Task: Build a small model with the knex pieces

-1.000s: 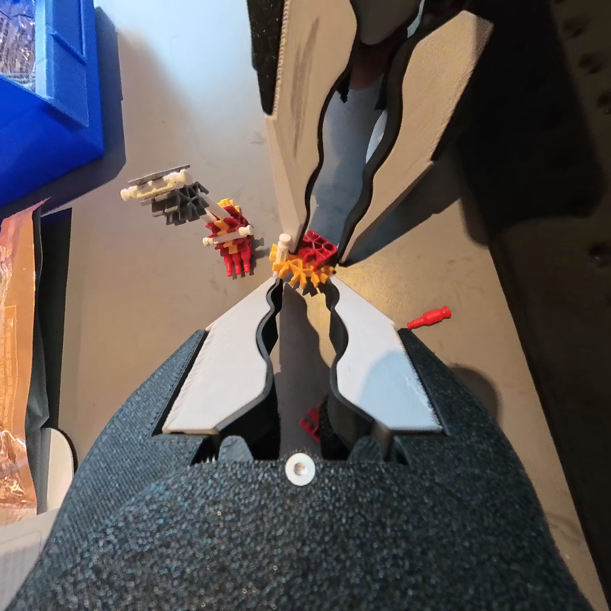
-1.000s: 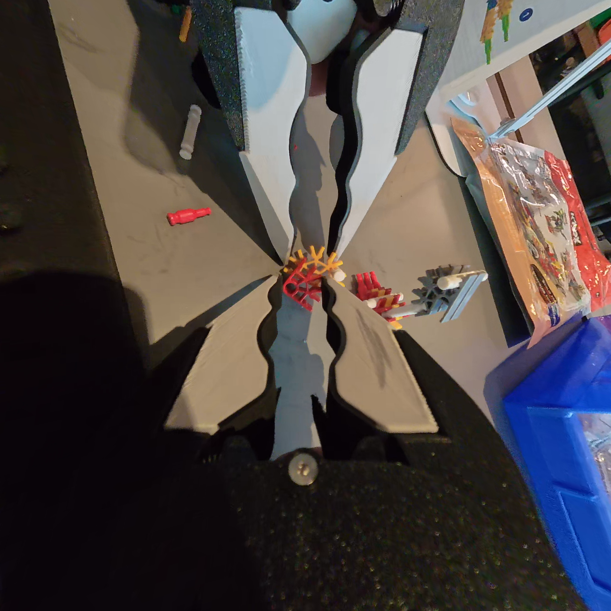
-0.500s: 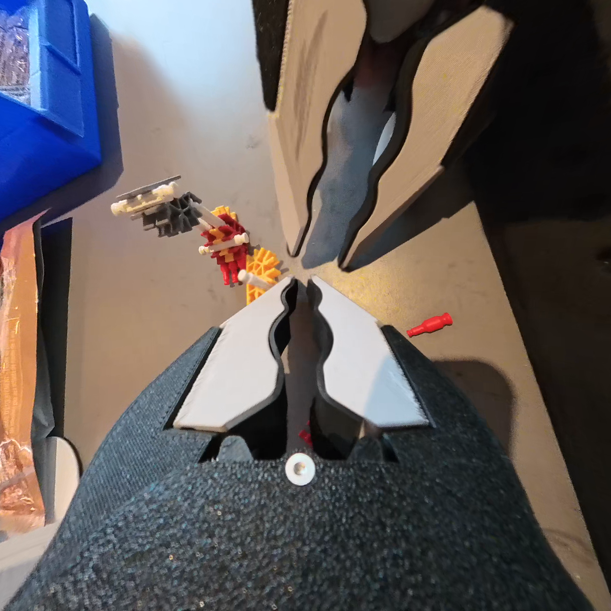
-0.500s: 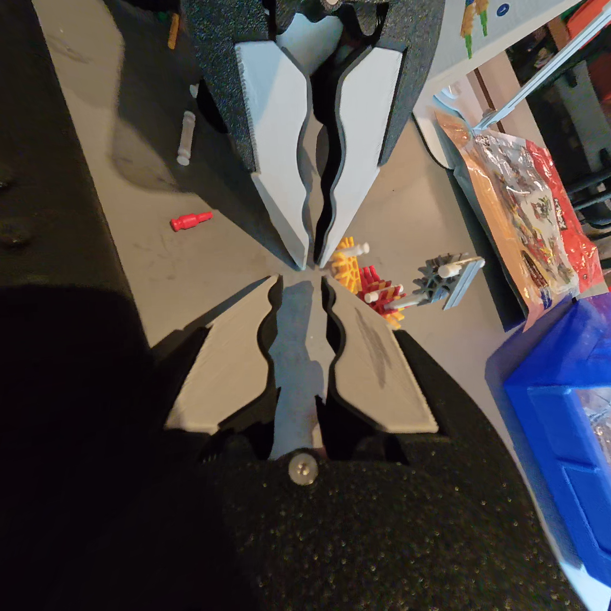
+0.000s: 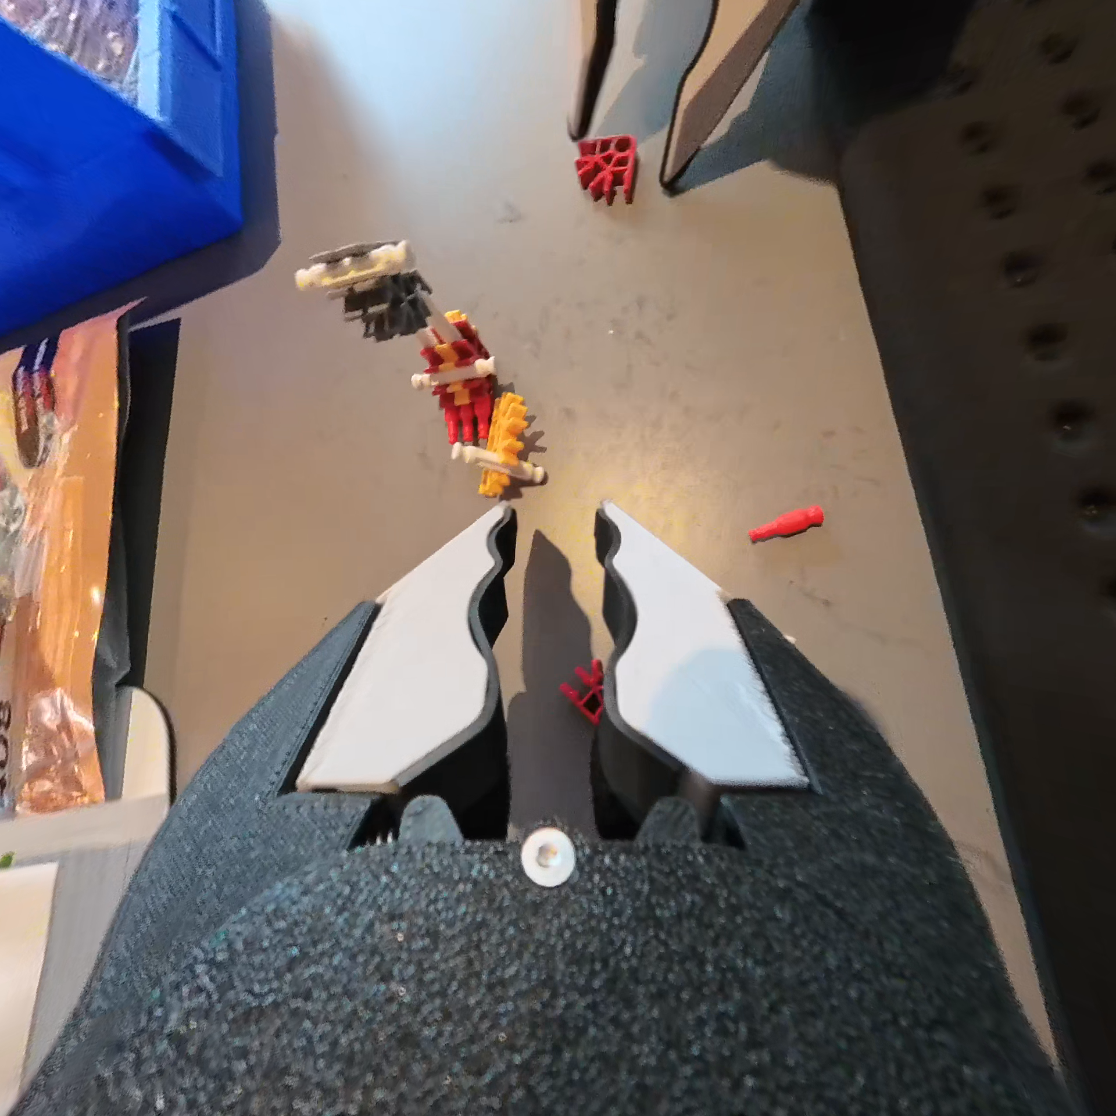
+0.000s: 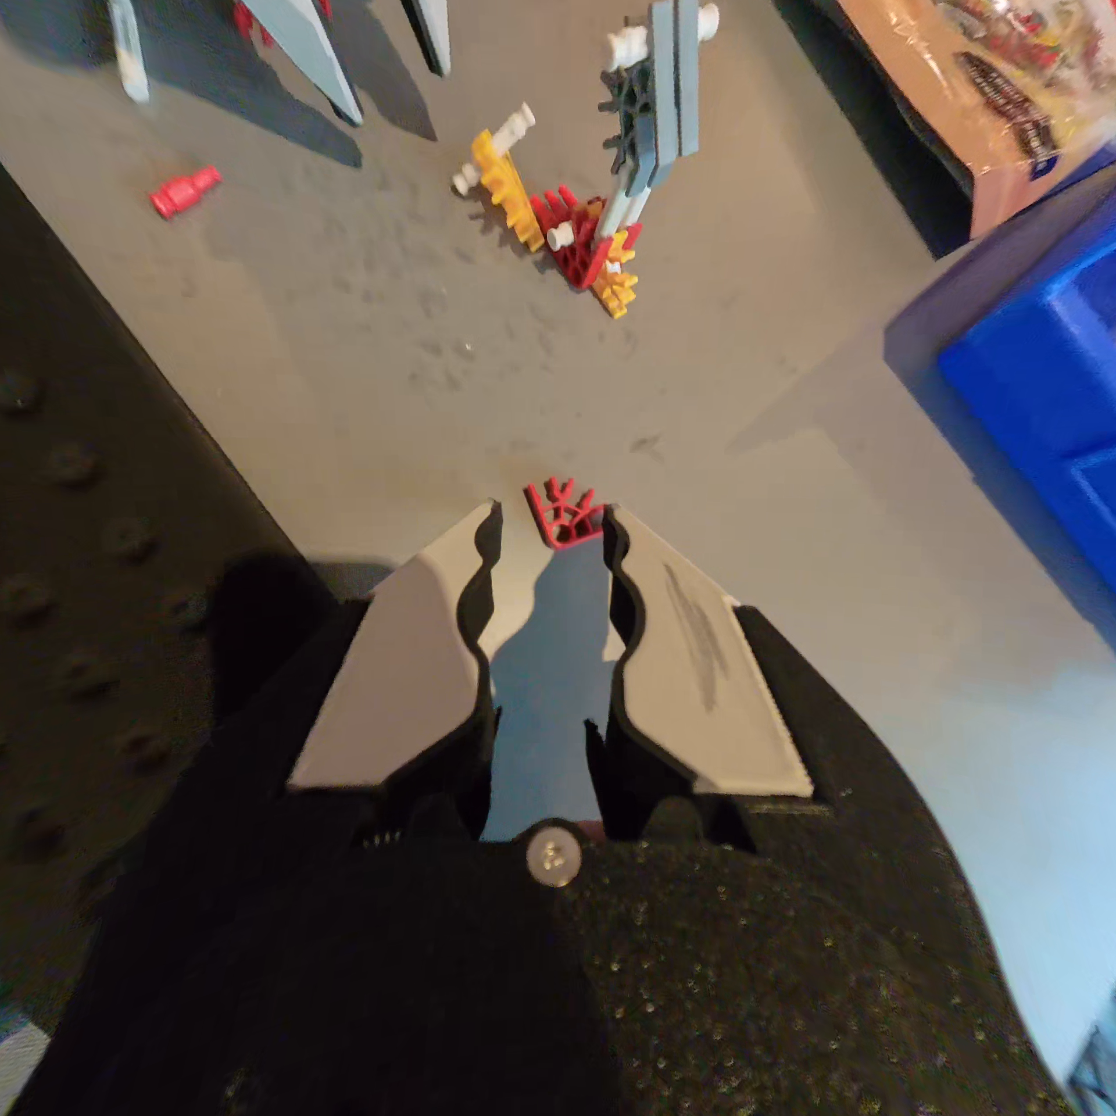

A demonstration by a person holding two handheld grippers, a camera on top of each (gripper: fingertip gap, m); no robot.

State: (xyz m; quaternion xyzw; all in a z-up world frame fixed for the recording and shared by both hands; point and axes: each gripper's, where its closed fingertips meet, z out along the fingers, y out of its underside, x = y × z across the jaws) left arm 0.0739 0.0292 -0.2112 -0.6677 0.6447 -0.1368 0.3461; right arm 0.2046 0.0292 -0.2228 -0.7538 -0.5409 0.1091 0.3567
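My left gripper is open and empty over the grey table. Just past its left fingertip lies a yellow connector with a white rod, which leans on a red, yellow and grey assembly. My right gripper is open. A red connector lies on the table between its fingertips, against the right finger and clear of the left one. The left wrist view shows this red connector between the right gripper's spread fingers. The right wrist view shows the left gripper and the assembly.
A blue bin and an orange plastic bag lie at the left. A black perforated board borders the right. A small red rod and another red connector lie near my left gripper. A white rod lies farther off. Left tips to right tips: about 15 centimeters. To the small red rod: left tips about 6 centimeters, right tips about 15 centimeters. It turns up in the right wrist view as well.
Both grippers held the joined yellow and red connectors. These came apart, and the yellow one dropped beside the assembly. The left pads closed on air, then opened. The grippers drew apart, and the right opened.
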